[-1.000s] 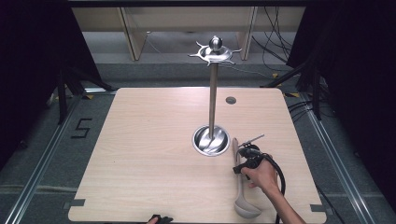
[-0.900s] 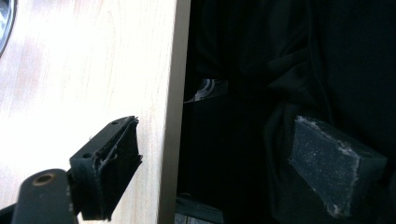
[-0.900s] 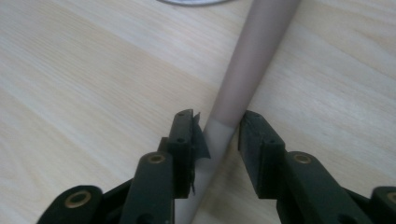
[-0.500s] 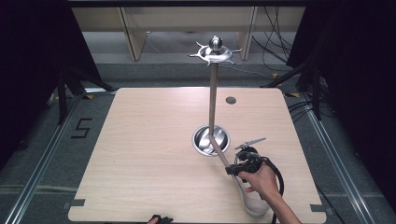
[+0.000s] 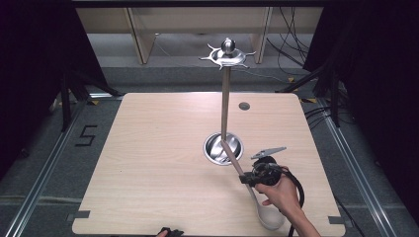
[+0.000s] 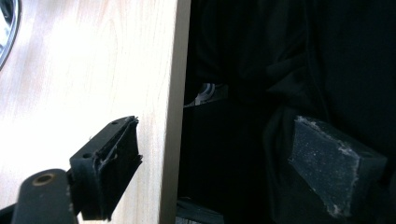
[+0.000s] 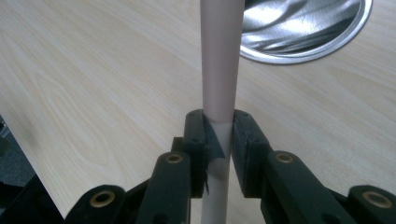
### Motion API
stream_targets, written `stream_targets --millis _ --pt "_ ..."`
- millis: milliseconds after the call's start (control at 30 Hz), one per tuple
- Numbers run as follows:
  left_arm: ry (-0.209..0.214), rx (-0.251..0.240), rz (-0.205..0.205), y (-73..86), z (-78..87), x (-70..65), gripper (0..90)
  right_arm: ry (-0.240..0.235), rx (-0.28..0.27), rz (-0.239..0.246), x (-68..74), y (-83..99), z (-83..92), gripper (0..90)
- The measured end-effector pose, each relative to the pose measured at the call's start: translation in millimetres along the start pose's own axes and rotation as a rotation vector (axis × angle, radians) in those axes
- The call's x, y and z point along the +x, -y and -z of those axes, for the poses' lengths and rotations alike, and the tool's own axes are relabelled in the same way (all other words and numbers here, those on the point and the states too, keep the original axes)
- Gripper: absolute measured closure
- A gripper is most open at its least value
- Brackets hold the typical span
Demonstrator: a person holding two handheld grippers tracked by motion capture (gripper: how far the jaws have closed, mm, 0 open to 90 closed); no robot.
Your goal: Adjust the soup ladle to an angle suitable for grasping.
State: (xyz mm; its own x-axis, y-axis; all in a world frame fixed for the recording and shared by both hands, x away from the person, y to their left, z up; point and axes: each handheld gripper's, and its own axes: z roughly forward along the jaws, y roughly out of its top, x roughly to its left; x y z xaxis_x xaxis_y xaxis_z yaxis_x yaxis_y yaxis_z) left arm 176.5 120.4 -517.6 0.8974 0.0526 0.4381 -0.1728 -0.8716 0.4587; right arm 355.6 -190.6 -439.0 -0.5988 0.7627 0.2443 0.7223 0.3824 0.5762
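right gripper view: our right tool (image 7: 218, 135) clamps the ladle (image 7: 218, 70) by its handle, likely to hang it on the stand (image 5: 225, 98); its bowl hangs near the desk (image 5: 158, 163) edge. our left tool (image 6: 233, 163) idles agape, empty.

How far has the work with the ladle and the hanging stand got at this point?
Done: the right claw is shut on the ladle at its handle. In hand: the ladle angles toward the stand's base, bowl near the table edge. Left: it hangs on none of the top hooks, all bare. The left claw idles open.
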Motion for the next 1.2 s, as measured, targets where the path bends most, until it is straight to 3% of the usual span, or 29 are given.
stream_targets --millis 67,167,267,367,400,500,533,567,600,633,733,767,833,867,900,1033,1100,1167,1200 --pt "-0.024 -0.004 0.01 0.6 -0.2 -0.5 15.0 0.014 -0.011 0.01 2.6 0.9 1.4 77.4" --pt "-0.01 0.006 0.009 0.8 0.0 -0.9 15.0 0.007 0.003 0.026 4.7 1.5 6.1 77.4" --pt "-0.017 0.01 -0.005 0.5 0.3 0.3 15.0 0.027 -0.027 0.04 7.9 4.0 8.9 77.5" --pt "-0.006 0.016 -0.005 0.5 0.5 0.0 14.9 -0.003 -0.031 0.021 14.1 5.6 15.7 77.5" --pt "-0.007 0.014 -0.005 0.5 0.4 -0.1 14.9 0.012 -0.051 0.058 11.2 5.6 15.4 77.5" --pt "-0.018 0.005 0.0 0.7 0.1 0.1 15.0 0.001 -0.071 0.069 12.3 7.8 19.8 77.5" --pt "-0.014 0.018 -0.012 0.7 0.5 0.7 15.0 -0.007 -0.102 0.088 11.1 8.4 19.2 77.5" --pt "-0.012 0.012 -0.005 0.9 0.0 0.2 15.0 -0.011 -0.107 0.07 13.8 9.7 21.3 77.5" --pt "-0.004 0.019 -0.008 1.0 0.2 0.0 14.9 0.006 -0.09 0.088 13.1 10.4 25.8 77.5" --pt "-0.004 0.019 -0.008 1.0 0.2 0.0 15.0 0.003 -0.114 0.111 13.2 11.3 26.2 77.5" --pt "-0.01 0.006 0.006 0.8 -0.5 -0.6 14.9 0.023 -0.118 0.104 15.3 12.5 28.3 77.5" --pt "-0.006 0.016 -0.006 0.6 0.3 -0.1 15.0 0.025 -0.132 0.139 15.8 13.1 31.4 77.5" --pt "-0.006 0.015 -0.005 0.5 0.4 -0.1 15.0 0.022 -0.134 0.126 17.2 13.7 31.9 77.5" --pt "-0.018 0.003 0.003 0.4 -0.1 -0.2 14.9 0.011 -0.17 0.098 21.1 15.7 31.2 77.5" --pt "-0.013 0.015 -0.011 0.3 0.7 0.7 15.0 0.017 -0.157 0.138 18.5 15.7 35.3 77.5" --pt "-0.013 0.015 -0.012 0.5 0.6 0.8 15.0 -0.012 -0.19 0.136 21.7 21.2 40.5 77.5" --pt "-0.019 0.003 0.002 0.3 0.2 0.1 14.9 -0.009 -0.242 0.171 20.7 24.5 45.0 77.5" --pt "-0.018 0.003 0.002 0.2 0.2 0.0 14.9 -0.011 -0.246 0.175 20.8 25.0 46.1 77.5" --pt "-0.004 0.015 -0.005 0.4 0.2 0.0 15.0 -0.021 -0.254 0.149 23.6 26.8 49.0 77.5"
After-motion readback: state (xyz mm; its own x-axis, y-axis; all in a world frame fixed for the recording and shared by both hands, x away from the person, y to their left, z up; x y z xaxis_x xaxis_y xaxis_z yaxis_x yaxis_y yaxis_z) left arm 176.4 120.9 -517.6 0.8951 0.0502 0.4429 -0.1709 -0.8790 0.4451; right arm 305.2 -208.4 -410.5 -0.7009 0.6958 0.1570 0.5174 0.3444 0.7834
